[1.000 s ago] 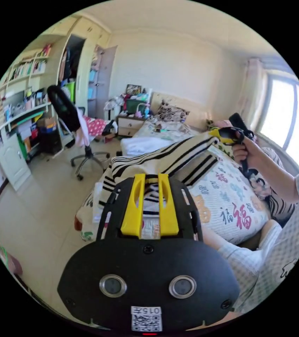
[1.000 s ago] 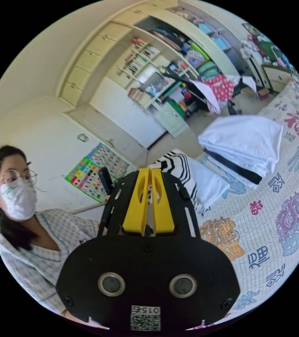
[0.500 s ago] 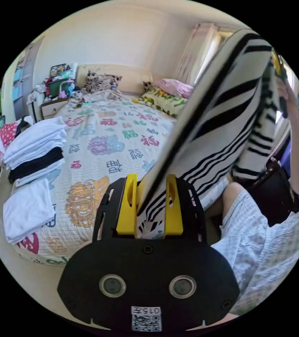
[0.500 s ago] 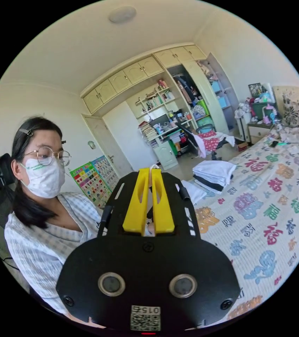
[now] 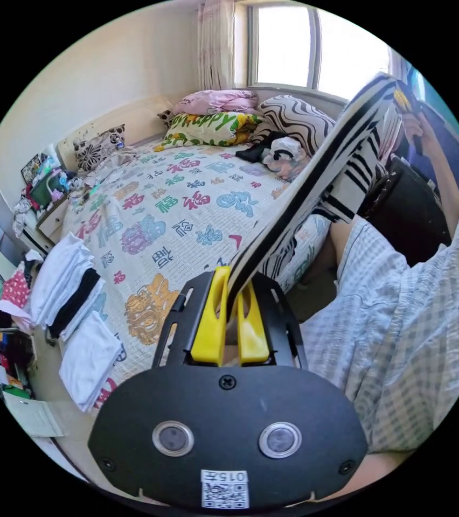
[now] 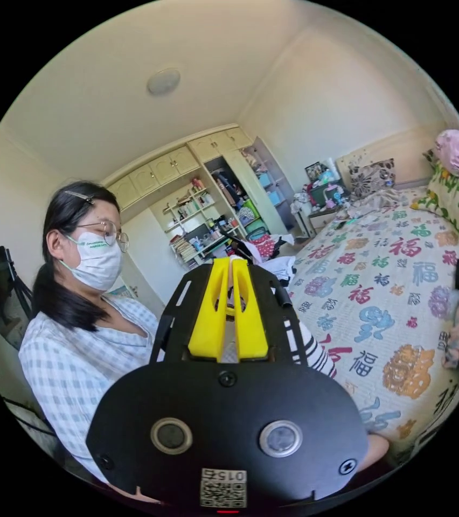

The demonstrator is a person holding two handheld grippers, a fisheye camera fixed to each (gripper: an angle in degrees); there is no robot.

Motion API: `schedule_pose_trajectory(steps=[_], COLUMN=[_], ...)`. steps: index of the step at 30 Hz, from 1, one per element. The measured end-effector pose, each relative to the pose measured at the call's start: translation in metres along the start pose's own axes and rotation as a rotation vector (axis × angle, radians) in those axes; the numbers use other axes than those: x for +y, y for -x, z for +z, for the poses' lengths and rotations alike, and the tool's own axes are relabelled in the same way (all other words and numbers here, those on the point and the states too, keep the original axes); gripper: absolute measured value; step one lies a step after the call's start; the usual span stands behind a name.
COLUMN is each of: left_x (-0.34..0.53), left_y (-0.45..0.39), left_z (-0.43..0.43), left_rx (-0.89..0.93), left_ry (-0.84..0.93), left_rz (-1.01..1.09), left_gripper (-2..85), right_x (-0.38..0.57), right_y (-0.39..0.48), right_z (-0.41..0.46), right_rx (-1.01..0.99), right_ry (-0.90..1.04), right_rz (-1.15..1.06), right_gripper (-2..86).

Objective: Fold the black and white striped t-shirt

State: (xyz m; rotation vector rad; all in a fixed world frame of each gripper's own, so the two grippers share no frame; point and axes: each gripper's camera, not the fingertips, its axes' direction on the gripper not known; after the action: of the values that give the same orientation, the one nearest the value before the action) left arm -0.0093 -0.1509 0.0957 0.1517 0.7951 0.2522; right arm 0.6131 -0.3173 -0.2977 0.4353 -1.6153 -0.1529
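In the left gripper view, the left tool [image 5: 233,301] has its two yellow jaws pressed together on an edge of the black and white striped t-shirt [image 5: 315,177]. The shirt runs taut from those jaws up and across to the right tool [image 5: 402,99], which shows at the upper edge in the person's hand [image 5: 418,126]; how its jaws stand there is too small to tell. The shirt is held in the air above the near edge of the bed [image 5: 186,215] and the person's lap, with part of it hanging down beside the checked sleeve [image 5: 402,323]. On the bed's patterned quilt, toward one side, sits a stack of folded clothes [image 5: 62,280], white with a black layer, and a separate folded white garment [image 5: 89,361] just beside it. Pillows [image 5: 213,121] are piled at the far end under the window [image 5: 305,46].

In the right gripper view, the right tool [image 6: 228,291] has its yellow jaws nearly closed, with a thin strip of fabric caught between them; a striped fold of the t-shirt [image 6: 310,350] shows just beside the tool's black body. The person [image 6: 78,323], seated at the bedside, wears a checked top. Behind stand shelves and cupboards [image 6: 197,204], and the bed stretches off to the side.
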Motion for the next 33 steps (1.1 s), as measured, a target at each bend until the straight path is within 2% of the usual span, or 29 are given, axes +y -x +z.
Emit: schedule_pose_trajectory(steps=[3, 10, 12, 14, 16, 18, 20, 23, 26, 30, 33], left_x=[-0.015, -0.072, -0.099, -0.123, -0.146, -0.163, -0.16, -0.148, -0.126, -0.102, -0.1], left_y=[-0.004, 0.025, 0.045, 0.068, 0.095, 0.13, 0.149, 0.151, 0.117, 0.041, 0.009], left_z=[-0.029, -0.054, -0.029, 0.009, 0.064, 0.144, 0.178, 0.173, 0.16, 0.182, 0.209], left_rx=[-0.072, -0.047, -0.018, 0.057, 0.158, 0.183, 0.16, 0.155, 0.241, 0.297, 0.366], left_ry=[-0.01, 0.03, 0.078, 0.125, 0.206, 0.342, 0.384, 0.318, 0.255, 0.349, 0.432], left_rz=[0.057, 0.158, 0.178, 0.163, 0.115, -0.006, -0.096, -0.149, -0.107, 0.046, 0.105], left_gripper=[-0.2, 0.0, 0.1, 0.4, 0.8, 1.5, 1.7, 2.3, 3.4, 5.5, 6.5], right_x=[0.012, -0.001, -0.011, -0.022, -0.031, -0.027, -0.017, -0.001, 0.037, 0.11, 0.147], right_y=[-0.009, -0.045, -0.07, -0.106, -0.174, -0.236, -0.278, -0.261, -0.22, -0.172, -0.171], right_z=[-0.028, -0.044, -0.035, -0.015, 0.029, 0.061, 0.083, 0.111, 0.16, 0.228, 0.266], right_rx=[0.017, 0.103, 0.164, 0.314, 0.546, 0.619, 0.619, 0.538, 0.448, 0.429, 0.4], right_ry=[-0.053, -0.055, -0.013, 0.065, 0.196, 0.29, 0.38, 0.432, 0.729, 1.119, 1.316], right_rz=[0.067, 0.114, 0.131, 0.154, 0.182, 0.291, 0.413, 0.264, 0.053, -0.217, -0.27], right_gripper=[-0.2, -0.1, 0.0, 0.2, 0.7, 1.9, 4.0, 5.5, 6.4, 7.6, 9.3])
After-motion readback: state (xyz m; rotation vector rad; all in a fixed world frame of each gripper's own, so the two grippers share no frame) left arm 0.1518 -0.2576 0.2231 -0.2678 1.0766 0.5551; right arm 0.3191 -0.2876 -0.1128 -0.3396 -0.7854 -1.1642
